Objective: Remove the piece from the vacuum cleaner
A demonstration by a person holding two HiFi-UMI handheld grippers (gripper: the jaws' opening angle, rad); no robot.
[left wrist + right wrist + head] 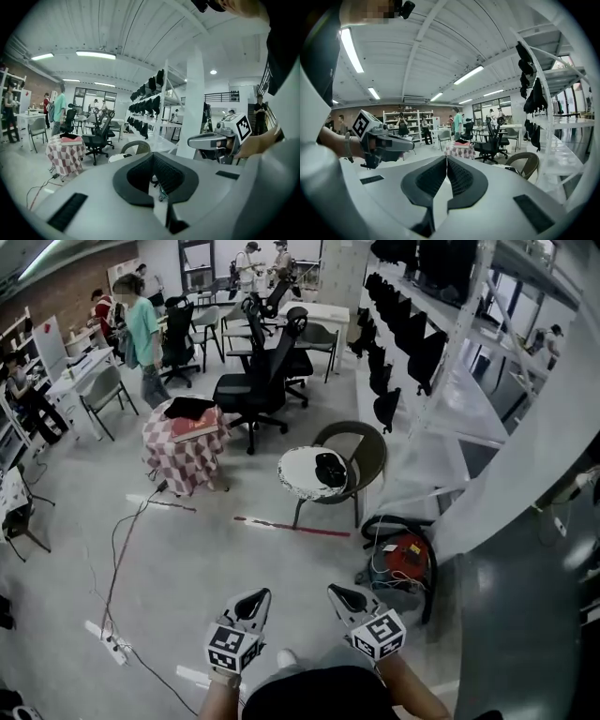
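The vacuum cleaner point(406, 558), a red canister with a black hose point(397, 520) looped round it, sits on the floor at the right, beside the shelving. Both grippers are held low in front of the person, well short of it. The left gripper point(254, 600) is shut with nothing between its jaws, and its own view shows the pads point(165, 174) meeting. The right gripper point(343, 595) is also shut and empty, closer to the vacuum cleaner. Each gripper appears in the other's view: the right gripper point(193, 140) and the left gripper point(410, 145).
A brown chair point(365, 452) with a round white tabletop point(302, 474) stands beyond the vacuum cleaner. A checkered-cloth table point(184, 453) and black office chairs point(256, 381) are farther back. Red tape point(292, 526) and a cable with a power strip point(107, 641) lie on the floor. White shelving point(466, 404) runs along the right.
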